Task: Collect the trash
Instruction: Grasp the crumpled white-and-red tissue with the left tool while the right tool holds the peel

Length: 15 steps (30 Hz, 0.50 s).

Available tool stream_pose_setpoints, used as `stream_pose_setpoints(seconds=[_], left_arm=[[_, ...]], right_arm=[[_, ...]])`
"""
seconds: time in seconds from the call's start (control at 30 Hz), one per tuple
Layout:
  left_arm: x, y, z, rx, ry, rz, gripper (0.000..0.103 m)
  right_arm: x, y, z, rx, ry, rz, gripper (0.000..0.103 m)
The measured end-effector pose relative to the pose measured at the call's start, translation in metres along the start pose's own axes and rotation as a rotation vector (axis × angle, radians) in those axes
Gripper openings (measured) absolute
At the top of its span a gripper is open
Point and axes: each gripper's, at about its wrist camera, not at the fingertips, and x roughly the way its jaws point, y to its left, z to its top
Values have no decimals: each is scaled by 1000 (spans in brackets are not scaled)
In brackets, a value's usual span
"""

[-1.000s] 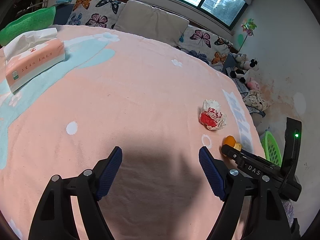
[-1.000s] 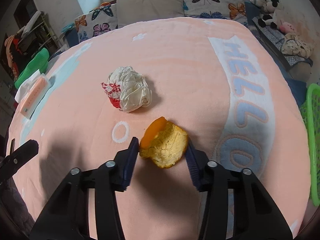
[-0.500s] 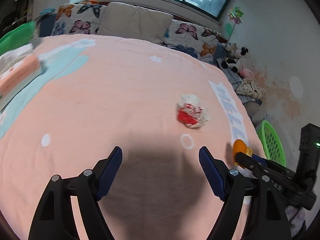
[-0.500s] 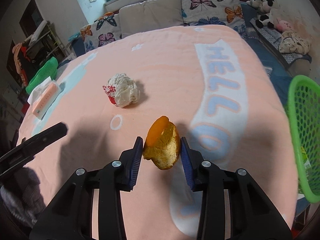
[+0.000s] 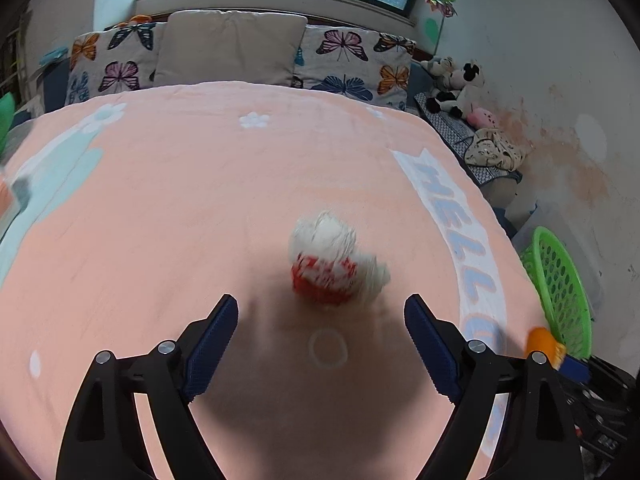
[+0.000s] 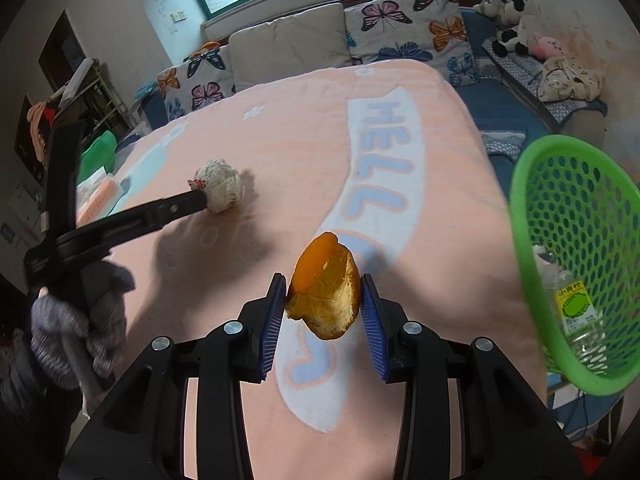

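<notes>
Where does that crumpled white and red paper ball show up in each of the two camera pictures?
Left wrist view: the paper ball lies near the centre, blurred, just ahead of the open left gripper.
Right wrist view: the paper ball lies at centre-left, at the tip of the left gripper's finger.
Shared landmark: the green basket, beside the bed on the right in both.

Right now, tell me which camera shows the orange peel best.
The right wrist view: the orange peel sits sharp and centred, pinched in the right gripper. The left wrist view catches only a blurred orange sliver at its right edge, beside the green basket.
</notes>
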Motion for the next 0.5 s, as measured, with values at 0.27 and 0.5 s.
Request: stream_pose_setpoints(seconds=[0.27,0.5], left_arm=[[26,8,14,-39,8,-39,80],[32,0,11,-43,7,-130,53]], right_arm=[[-11,-20,-9,32,-4,-9,39],[-15,-27,-13,44,-2,-17,39]])
